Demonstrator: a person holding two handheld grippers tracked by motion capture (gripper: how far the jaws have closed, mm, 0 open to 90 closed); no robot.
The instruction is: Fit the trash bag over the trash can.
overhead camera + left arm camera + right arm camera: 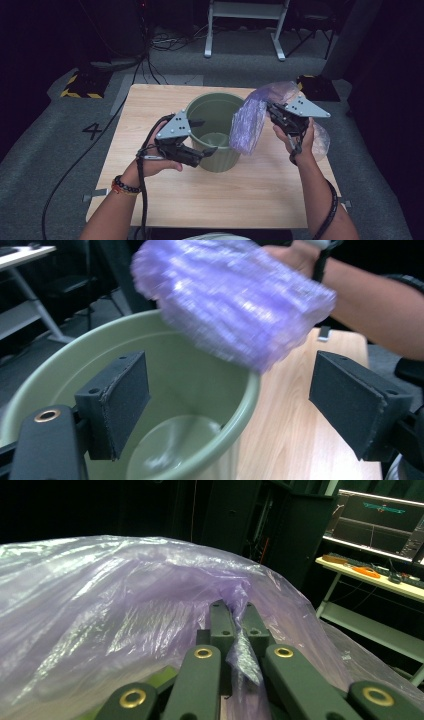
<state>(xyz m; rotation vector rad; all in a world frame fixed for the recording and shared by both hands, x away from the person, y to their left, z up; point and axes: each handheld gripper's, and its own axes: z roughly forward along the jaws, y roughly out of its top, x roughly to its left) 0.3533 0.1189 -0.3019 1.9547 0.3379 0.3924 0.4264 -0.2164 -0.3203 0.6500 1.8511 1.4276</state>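
From the high view, a green bin [216, 131] stands upright near the middle of a wooden table [260, 190]. The left gripper [202, 136] sits at the bin's near-left side, its jaws spread apart with the rim between them: one jaw reaches over the rim toward the inside, the other lies along the outer wall. The left hand [155, 162] holds it just above the tabletop. The right gripper [271, 109] is raised over the bin's right edge, held by the right hand [300, 140]. A purple bag [250, 122] hangs from its jaws, draping down beside and partly over the right rim. More of the thin film bunches behind the right hand.

In the left gripper view, the two black jaws stand wide apart and grip nothing. The left one hangs over the bin's [150, 390] open mouth, the right one over the table [290, 420] outside it, so the rim runs between them. The bin's pale floor shows below. The bag [235, 300] is blurred, hovering over the far rim, with the person's right forearm [370, 310] behind it.

In the right gripper view, the jaws are pressed together on a pinched fold of the bag [125, 615]. A crumpled strip of film squeezes out between them. The rest of the bag billows out to the left and ahead. A desk [380, 580] with a screen [385, 522] stands in the dark room to the right.
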